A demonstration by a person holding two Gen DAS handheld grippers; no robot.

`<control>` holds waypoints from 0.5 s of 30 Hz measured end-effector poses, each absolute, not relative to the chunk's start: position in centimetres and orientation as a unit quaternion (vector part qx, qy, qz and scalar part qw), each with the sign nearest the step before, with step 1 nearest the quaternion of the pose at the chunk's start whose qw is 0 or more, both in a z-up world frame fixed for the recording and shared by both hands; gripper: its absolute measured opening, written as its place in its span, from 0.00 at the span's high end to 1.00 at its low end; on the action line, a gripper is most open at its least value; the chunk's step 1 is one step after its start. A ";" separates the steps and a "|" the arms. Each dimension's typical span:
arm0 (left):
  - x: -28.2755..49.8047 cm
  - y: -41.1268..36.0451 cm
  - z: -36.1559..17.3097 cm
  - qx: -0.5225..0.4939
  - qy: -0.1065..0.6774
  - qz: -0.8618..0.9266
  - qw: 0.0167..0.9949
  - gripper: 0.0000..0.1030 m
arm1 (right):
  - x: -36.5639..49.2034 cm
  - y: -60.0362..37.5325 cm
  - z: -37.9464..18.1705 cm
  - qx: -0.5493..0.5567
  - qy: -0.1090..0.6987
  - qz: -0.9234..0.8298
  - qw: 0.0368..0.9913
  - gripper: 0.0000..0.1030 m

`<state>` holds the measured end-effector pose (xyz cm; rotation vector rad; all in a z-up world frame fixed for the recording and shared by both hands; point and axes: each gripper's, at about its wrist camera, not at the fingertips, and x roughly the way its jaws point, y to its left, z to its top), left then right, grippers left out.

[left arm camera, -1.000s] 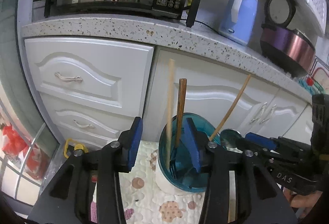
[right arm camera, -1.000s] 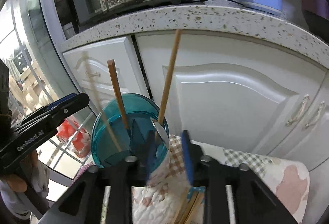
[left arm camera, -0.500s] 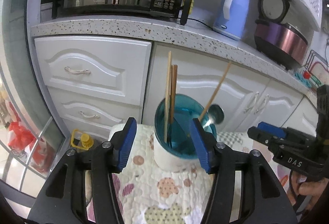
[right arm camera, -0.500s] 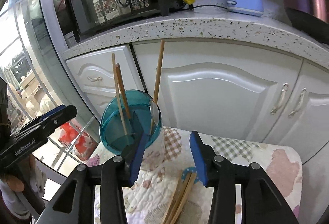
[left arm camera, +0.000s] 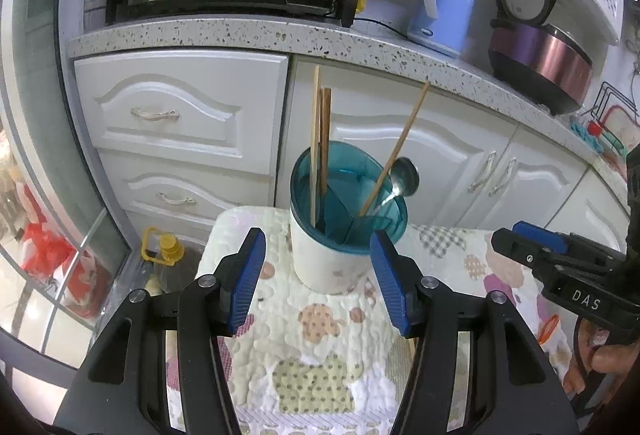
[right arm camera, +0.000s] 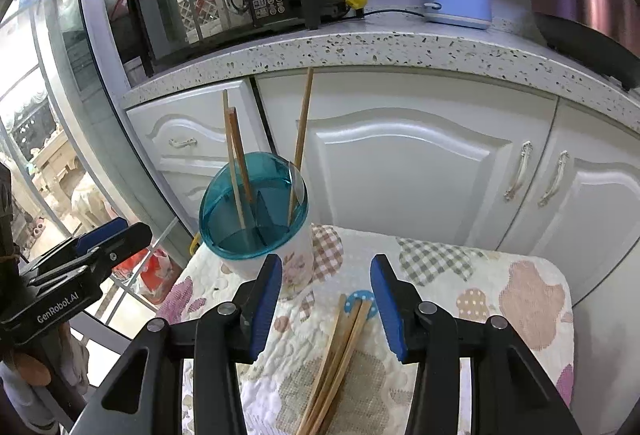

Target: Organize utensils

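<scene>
On the quilted tabletop (left arm camera: 320,335), the left gripper (left arm camera: 318,277), stamped "GenRobot.AI", hovers level before the teal-rimmed utensil holder (left arm camera: 332,259), jaws wide and empty. Right of the holder, the "DAS"-marked right gripper (right arm camera: 326,293) gapes empty above loose chopsticks (right arm camera: 340,351).

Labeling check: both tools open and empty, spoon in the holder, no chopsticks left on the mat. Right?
Not quite. Chopsticks do lie on the mat, in the right wrist view. Left tool and right tool are open and empty; the spoon stands in the holder.
</scene>
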<state>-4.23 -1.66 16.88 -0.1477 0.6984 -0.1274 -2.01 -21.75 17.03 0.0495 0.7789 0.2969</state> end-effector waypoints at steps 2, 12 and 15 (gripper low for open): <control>-4.6 -1.8 16.8 -0.072 0.343 -0.062 0.935 0.47 | -2.4 -21.9 17.1 0.025 0.378 0.142 0.915 0.57; -6.5 -2.5 14.8 -0.067 0.364 -0.056 0.927 0.47 | -5.5 -23.5 16.4 0.022 0.391 0.122 0.912 0.48; -6.8 -2.9 14.3 -0.063 0.372 -0.056 0.924 0.47 | -6.4 -24.1 15.9 0.018 0.396 0.115 0.911 0.48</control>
